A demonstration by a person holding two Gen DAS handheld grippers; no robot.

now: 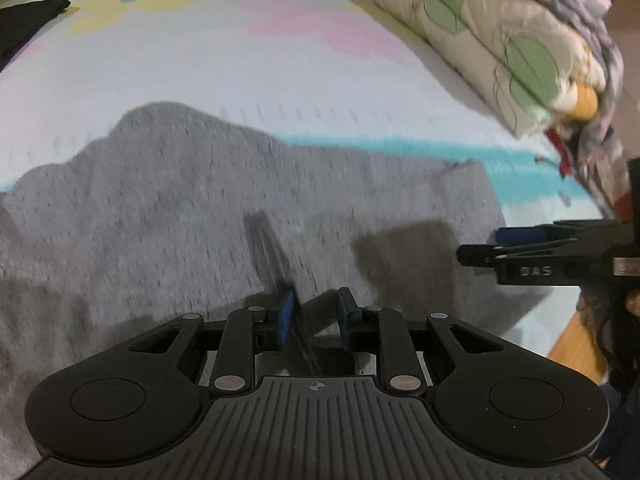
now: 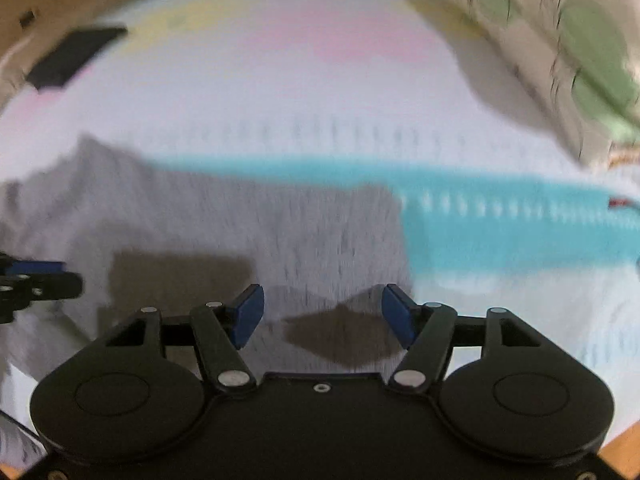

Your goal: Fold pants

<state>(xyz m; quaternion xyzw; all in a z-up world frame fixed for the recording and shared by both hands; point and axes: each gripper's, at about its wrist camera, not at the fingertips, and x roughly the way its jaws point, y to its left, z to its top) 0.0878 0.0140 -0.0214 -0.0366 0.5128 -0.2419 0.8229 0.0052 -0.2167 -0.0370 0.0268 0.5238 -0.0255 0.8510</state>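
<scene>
- Your left hand-held gripper (image 1: 316, 316) fills the bottom of the left wrist view with its blue pads (image 1: 286, 316) close together. A dark fold of cloth and a thin dark cord run up between them, but the blur hides whether the pads actually press on it.
- The grey pants (image 1: 168, 216) lie spread over the bed sheet (image 1: 240, 68), covering the left and middle of that view. Their far edge rises in a hump at centre left, and one corner reaches toward centre right.
- Your right hand-held gripper (image 2: 323, 316) shows in its own view with its jaws standing wide apart. Nothing is between them; the grey cloth (image 2: 280, 232) and the gripper's shadow lie below the gap.
- In the left wrist view that same right gripper (image 1: 464, 254) enters from the right edge, over the right end of the pants.
- The sheet is pale with pink and yellow patches and a turquoise band (image 2: 500, 216) running across the frame just beyond the pants.
- A folded quilt (image 1: 492, 44) with green circles sits at upper right.
- A black item (image 1: 28, 24) lies at the upper left edge.
</scene>
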